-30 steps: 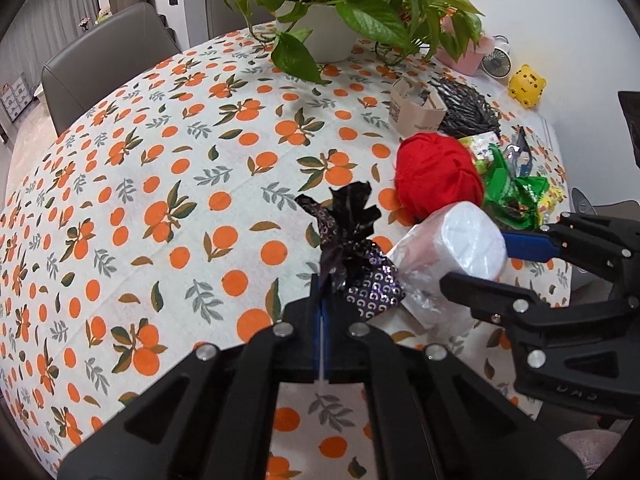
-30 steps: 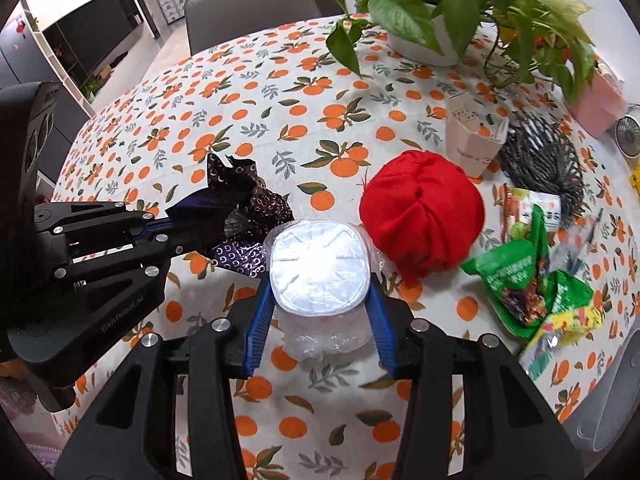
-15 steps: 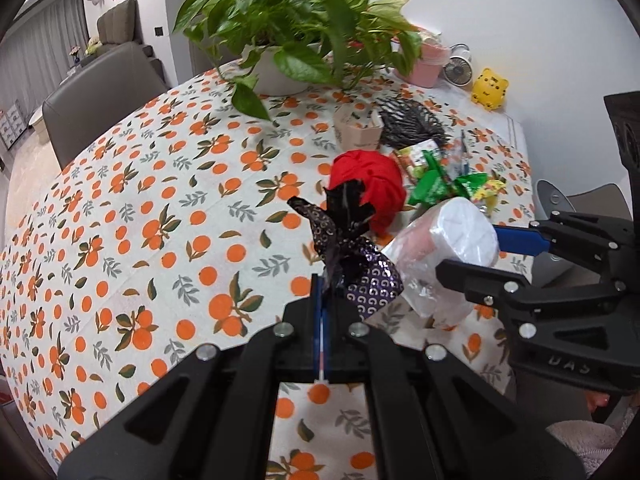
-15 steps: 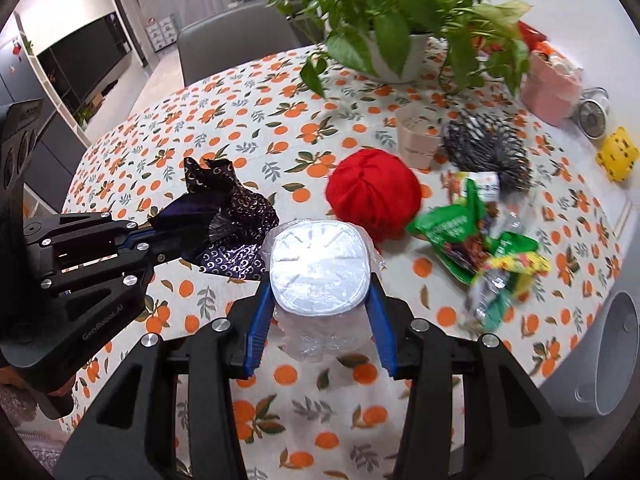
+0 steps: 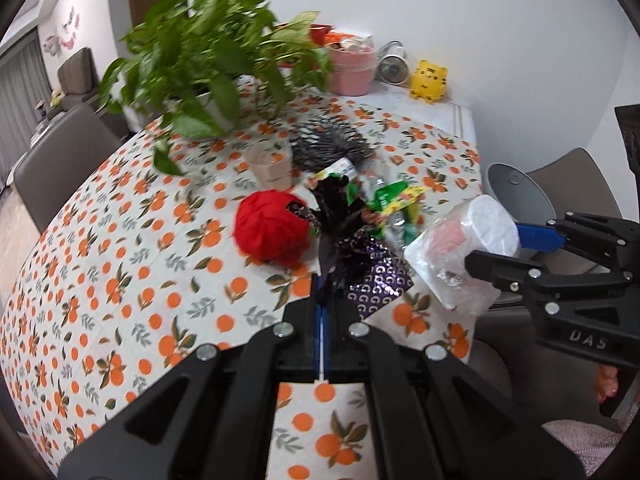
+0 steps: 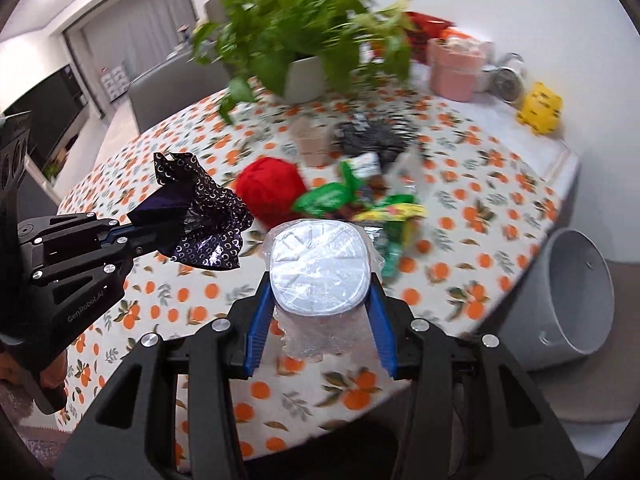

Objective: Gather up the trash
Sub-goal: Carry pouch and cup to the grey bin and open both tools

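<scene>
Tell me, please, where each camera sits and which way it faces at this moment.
Left wrist: on the left hand-held gripper, looking down over the table; its jaws pinch a dark patterned wrapper; the right hand-held gripper shows.
Right wrist: on the right hand-held gripper, facing the table's edge and a grey bin, clamping a clear plastic container.
Shared: red ball, plant.

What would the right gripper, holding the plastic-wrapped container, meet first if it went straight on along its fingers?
Probably the green and yellow snack wrappers just beyond the plastic-wrapped container in the right gripper, though depth is unclear.
</scene>
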The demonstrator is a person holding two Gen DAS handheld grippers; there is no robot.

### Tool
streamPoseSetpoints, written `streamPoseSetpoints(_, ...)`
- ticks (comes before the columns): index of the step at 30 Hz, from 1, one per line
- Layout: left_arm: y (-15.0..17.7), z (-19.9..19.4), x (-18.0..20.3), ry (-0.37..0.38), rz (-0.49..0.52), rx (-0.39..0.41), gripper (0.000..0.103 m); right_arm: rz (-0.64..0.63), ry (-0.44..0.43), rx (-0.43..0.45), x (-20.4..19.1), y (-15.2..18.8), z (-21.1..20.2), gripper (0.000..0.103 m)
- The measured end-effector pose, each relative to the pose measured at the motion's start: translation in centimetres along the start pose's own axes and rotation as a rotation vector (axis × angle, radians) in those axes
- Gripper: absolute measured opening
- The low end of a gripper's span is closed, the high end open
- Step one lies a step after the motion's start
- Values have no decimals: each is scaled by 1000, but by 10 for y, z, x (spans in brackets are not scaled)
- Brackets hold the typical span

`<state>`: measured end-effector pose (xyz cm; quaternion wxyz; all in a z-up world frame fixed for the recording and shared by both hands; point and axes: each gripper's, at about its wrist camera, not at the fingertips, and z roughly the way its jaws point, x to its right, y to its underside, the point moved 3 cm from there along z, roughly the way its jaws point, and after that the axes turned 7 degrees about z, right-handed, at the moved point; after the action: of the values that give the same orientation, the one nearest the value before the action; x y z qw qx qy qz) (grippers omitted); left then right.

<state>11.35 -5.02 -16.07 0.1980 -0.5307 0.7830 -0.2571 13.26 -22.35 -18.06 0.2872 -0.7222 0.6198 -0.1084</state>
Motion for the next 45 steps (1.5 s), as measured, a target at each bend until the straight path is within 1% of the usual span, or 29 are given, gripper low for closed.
streamPoseSetpoints(9, -50, 28, 73, 97, 140, 19, 0, 151, 108, 51, 87, 5, -32, 43)
streamPoseSetpoints(13, -74, 46, 112, 155, 203, 27, 0, 232, 172, 69, 137, 8, -47, 43)
streamPoseSetpoints(23, -138, 104, 224, 308, 366, 35, 0, 418, 324, 89, 264, 15, -70, 43)
streamPoseSetpoints(26, -154, 125, 256, 337, 404, 32, 0, 458, 356, 95, 298, 15, -70, 43)
streamPoseSetpoints(28, -163, 140, 274, 352, 425, 22, 1, 472, 370, 96, 313, 14, -67, 43)
streamPoseSetpoints(33, -175, 172, 304, 375, 460, -7, 1, 499, 393, 85, 349, 8, -51, 43)
streamPoseSetpoints(35, -181, 186, 309, 377, 465, -14, 1, 504, 394, 77, 359, 5, -42, 43)
streamPoseSetpoints(39, -195, 213, 322, 370, 475, -24, 1, 519, 381, 56, 378, 0, -23, 44)
streamPoseSetpoints(41, -200, 226, 328, 364, 482, -42, 2, 536, 366, 55, 389, -1, -13, 45)
streamPoseSetpoints(42, -202, 233, 329, 363, 483, -53, 5, 538, 370, 51, 391, -2, -9, 46)
streamPoseSetpoints(43, -203, 239, 331, 361, 488, -62, 5, 537, 374, 48, 393, -3, -6, 49)
streamPoseSetpoints(44, -204, 242, 332, 358, 495, -68, 5, 538, 378, 45, 395, -3, -4, 54)
streamPoseSetpoints(45, -204, 245, 333, 355, 503, -73, 5, 540, 380, 45, 397, -2, -3, 56)
